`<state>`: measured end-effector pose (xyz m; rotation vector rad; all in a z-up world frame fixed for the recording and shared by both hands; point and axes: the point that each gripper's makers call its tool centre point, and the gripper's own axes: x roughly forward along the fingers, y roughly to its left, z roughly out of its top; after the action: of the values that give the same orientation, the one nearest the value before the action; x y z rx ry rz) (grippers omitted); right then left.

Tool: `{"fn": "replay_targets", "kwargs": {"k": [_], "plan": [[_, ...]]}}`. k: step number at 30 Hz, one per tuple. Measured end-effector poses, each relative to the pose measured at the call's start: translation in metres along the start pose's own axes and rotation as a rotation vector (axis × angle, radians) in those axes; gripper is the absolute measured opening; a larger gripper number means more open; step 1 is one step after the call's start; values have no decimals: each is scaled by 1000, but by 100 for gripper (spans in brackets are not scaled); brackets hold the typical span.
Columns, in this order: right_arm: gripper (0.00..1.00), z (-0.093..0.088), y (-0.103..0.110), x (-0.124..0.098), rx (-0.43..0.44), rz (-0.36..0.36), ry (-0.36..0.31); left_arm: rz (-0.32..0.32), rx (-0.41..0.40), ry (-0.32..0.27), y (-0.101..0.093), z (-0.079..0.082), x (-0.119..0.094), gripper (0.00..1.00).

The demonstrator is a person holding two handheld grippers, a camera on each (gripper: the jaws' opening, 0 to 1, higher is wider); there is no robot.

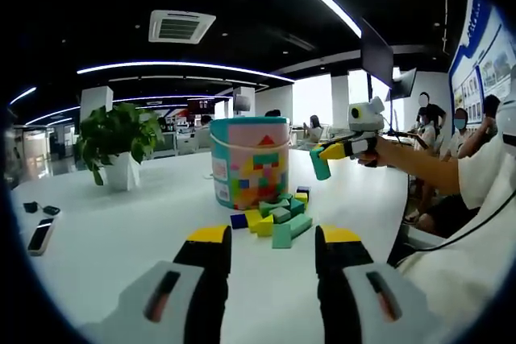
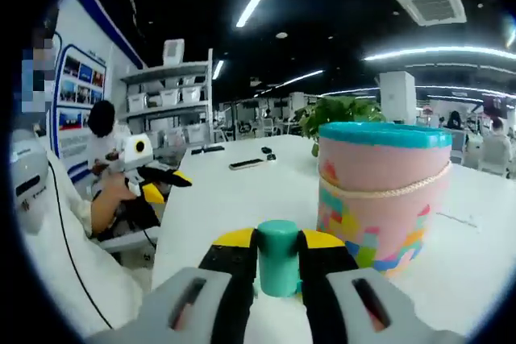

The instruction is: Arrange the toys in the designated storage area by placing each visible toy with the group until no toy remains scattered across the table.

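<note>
A pink toy bucket (image 1: 248, 162) with a teal rim and a block pattern stands on the white table (image 1: 121, 231). At its foot lies a pile of blocks (image 1: 278, 217), mostly green, with yellow and blue ones. My left gripper (image 1: 272, 249) is open just short of the pile, with nothing between its jaws. My right gripper (image 1: 330, 153) hangs in the air to the right of the bucket, shut on a teal cylinder block (image 1: 320, 163). In the right gripper view the teal cylinder block (image 2: 279, 257) stands upright between the jaws of the right gripper (image 2: 278, 249), with the bucket (image 2: 384, 193) close on the right.
A potted plant (image 1: 118, 144) stands at the back left of the table. Phones (image 1: 40, 237) and small dark things lie near the left edge. People sit beyond the table's right side. In the right gripper view my left gripper (image 2: 173, 179) shows at the left, held by a hand.
</note>
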<state>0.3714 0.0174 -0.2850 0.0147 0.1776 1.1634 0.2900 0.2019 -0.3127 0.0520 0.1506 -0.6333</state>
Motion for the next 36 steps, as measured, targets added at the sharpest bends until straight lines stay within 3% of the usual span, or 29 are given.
{"fn": "replay_targets", "kwargs": {"k": [1, 6, 8, 12, 13, 16, 21, 27, 29, 36], "plan": [[19, 3, 2, -2, 22, -5, -35, 0, -1, 1, 0, 0, 0, 42], [20, 8, -10, -12, 29, -187, -92, -3, -4, 8, 0, -3, 1, 42], [20, 14, -1, -14, 39, -165, -119, -3, -6, 7, 0, -4, 1, 42], [19, 34, -12, -19, 54, -170, -183, -5, -7, 4, -1, -3, 2, 42], [19, 38, -15, -20, 53, -185, -197, -7, -7, 4, -2, -3, 2, 42], [19, 40, -41, -25, 164, -308, -178, -12, -7, 6, -4, -4, 3, 42], [19, 67, -42, -30, 116, -301, -271, -11, -13, 6, -3, -5, 2, 42], [20, 106, -43, -32, 63, -295, -336, -7, -15, 4, -1, -4, 0, 42], [20, 121, -46, -31, 8, -311, -342, -6, -14, 1, -1, -3, 0, 42], [20, 160, -66, -21, -52, -354, -332, -12, -9, 9, -4, -5, 2, 42]]}}
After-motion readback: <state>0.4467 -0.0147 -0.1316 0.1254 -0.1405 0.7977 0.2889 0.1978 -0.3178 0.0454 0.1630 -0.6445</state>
